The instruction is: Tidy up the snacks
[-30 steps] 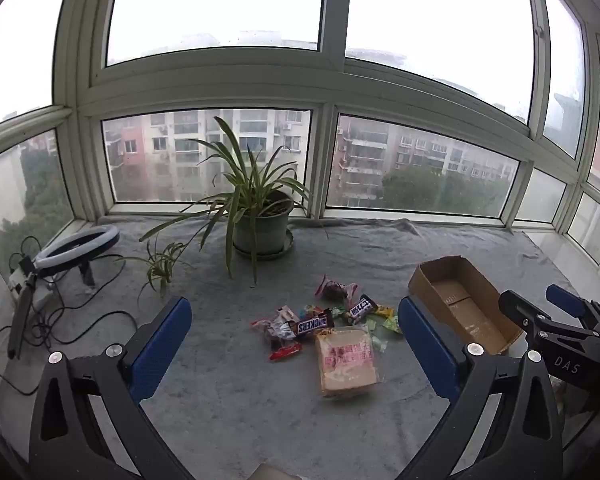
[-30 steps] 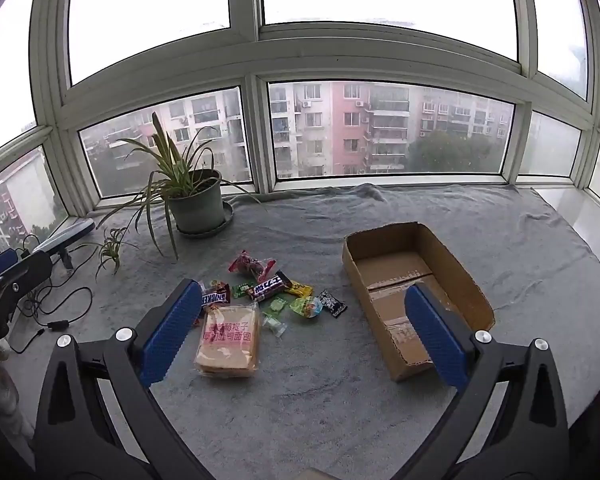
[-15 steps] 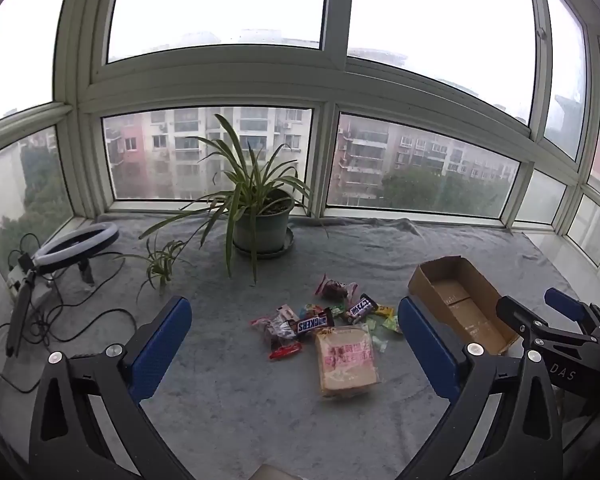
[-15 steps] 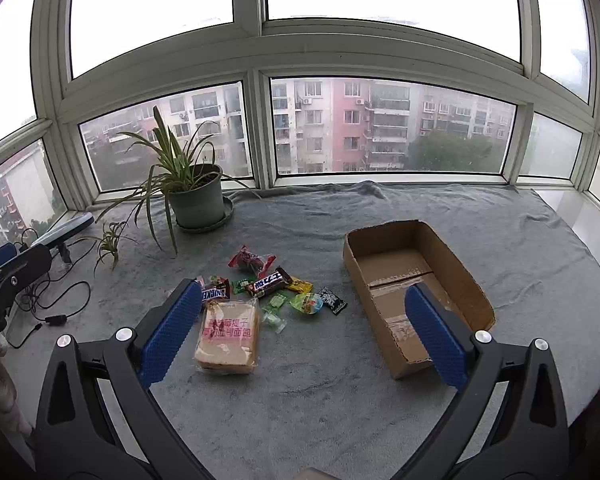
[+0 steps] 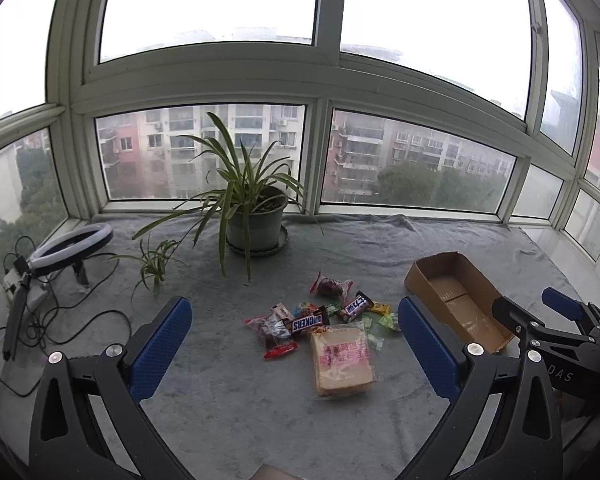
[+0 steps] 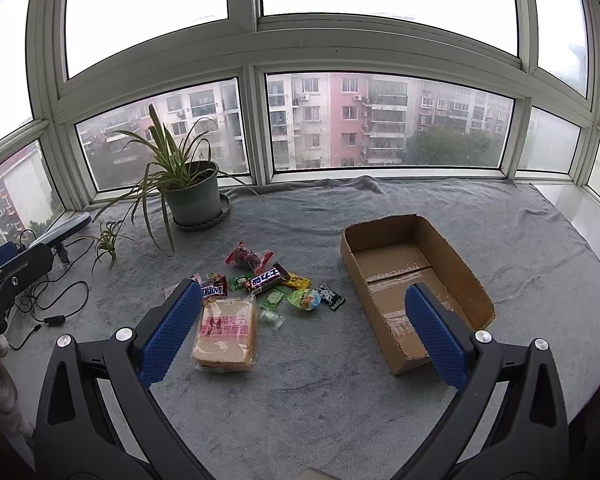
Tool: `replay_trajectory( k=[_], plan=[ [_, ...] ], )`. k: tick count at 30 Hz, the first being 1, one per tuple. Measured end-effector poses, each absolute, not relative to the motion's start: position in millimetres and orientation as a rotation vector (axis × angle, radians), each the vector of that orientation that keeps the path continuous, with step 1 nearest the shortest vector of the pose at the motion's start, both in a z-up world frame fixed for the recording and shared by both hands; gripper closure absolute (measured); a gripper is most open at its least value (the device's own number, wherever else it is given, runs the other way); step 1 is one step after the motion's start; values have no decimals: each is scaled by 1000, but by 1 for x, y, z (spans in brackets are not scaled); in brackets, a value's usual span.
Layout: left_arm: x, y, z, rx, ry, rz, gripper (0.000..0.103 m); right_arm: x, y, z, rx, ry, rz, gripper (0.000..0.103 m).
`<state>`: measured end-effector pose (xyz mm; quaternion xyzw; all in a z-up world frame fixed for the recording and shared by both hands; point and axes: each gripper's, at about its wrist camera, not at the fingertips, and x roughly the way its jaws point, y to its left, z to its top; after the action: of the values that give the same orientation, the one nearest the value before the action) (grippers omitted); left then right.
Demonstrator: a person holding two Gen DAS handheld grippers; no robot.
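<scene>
A pile of small snacks lies on the grey cloth: a bagged bread loaf (image 5: 342, 360) (image 6: 226, 330), a Snickers bar (image 5: 309, 322) (image 6: 213, 289), a red packet (image 5: 331, 286) (image 6: 249, 258), a dark candy bar (image 6: 266, 279) and several small sweets. An empty cardboard box (image 5: 458, 300) (image 6: 412, 280) stands to their right. My left gripper (image 5: 294, 346) is open and empty, held above and short of the pile. My right gripper (image 6: 306, 332) is open and empty, held above the gap between bread and box; it also shows in the left wrist view (image 5: 540, 316).
A potted spider plant (image 5: 256, 216) (image 6: 192, 192) stands behind the snacks by the window. A ring light (image 5: 70, 246) with cables lies at the far left. Windows wall the cloth-covered ledge on three sides.
Both grippers have drifted slightly forward and closer to the snacks. Nothing on the cloth has moved, and both stay open.
</scene>
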<state>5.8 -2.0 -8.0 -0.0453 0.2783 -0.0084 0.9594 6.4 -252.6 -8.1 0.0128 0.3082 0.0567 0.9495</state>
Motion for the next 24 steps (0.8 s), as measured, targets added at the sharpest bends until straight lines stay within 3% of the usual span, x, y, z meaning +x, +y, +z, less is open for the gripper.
replay_trajectory(
  k=[24],
  plan=[
    [6,-4,-8,-92,567,-18,1,6,-253,-10,32,635,112,0]
  ],
)
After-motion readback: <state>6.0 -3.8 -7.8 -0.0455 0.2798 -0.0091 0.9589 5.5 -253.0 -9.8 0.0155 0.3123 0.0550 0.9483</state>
